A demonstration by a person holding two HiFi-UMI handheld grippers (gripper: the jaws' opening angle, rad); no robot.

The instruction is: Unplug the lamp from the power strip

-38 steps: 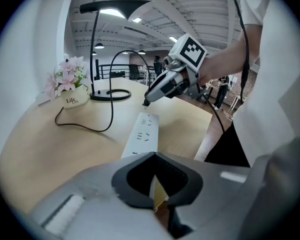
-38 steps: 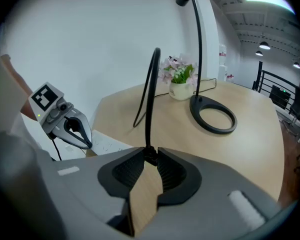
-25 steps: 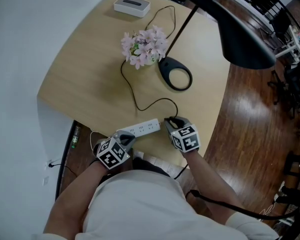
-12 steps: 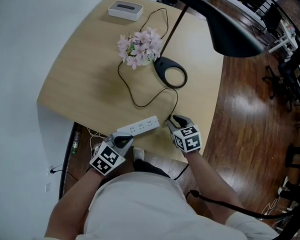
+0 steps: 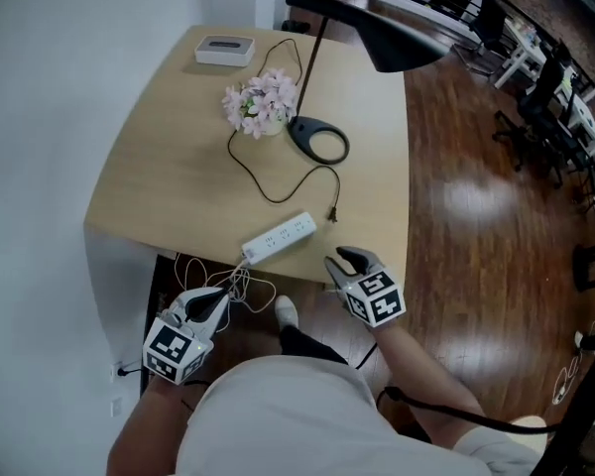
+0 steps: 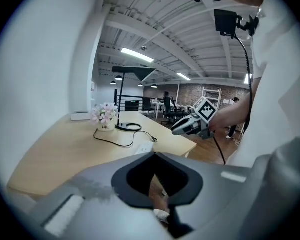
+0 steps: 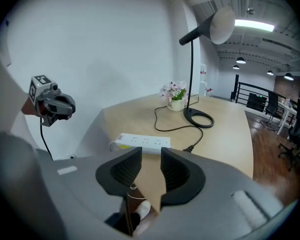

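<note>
The plug of the lamp is out of the power strip. It lies flat on the table, just beside the strip's right end and not touching it. The black cord goes from the lamp's round base in a loop over the wood to this plug. The strip lies at an angle nr. the table's front edge, w/ a white cable hanging from its left end over the edge.

The left gripper is held low, off the table's front edge, close to that white cable. In the left gripper view its pads meet at the tip and nothing is btw. them.

The right gripper is at the front edge, right of the strip and apart from it. In the right gripper view its jaws stand a narrow gap apart, empty, and point toward the strip and the plug.

Farther back on the table are a flower pot, beside the lamp base, and a white box at the far corner.
</note>
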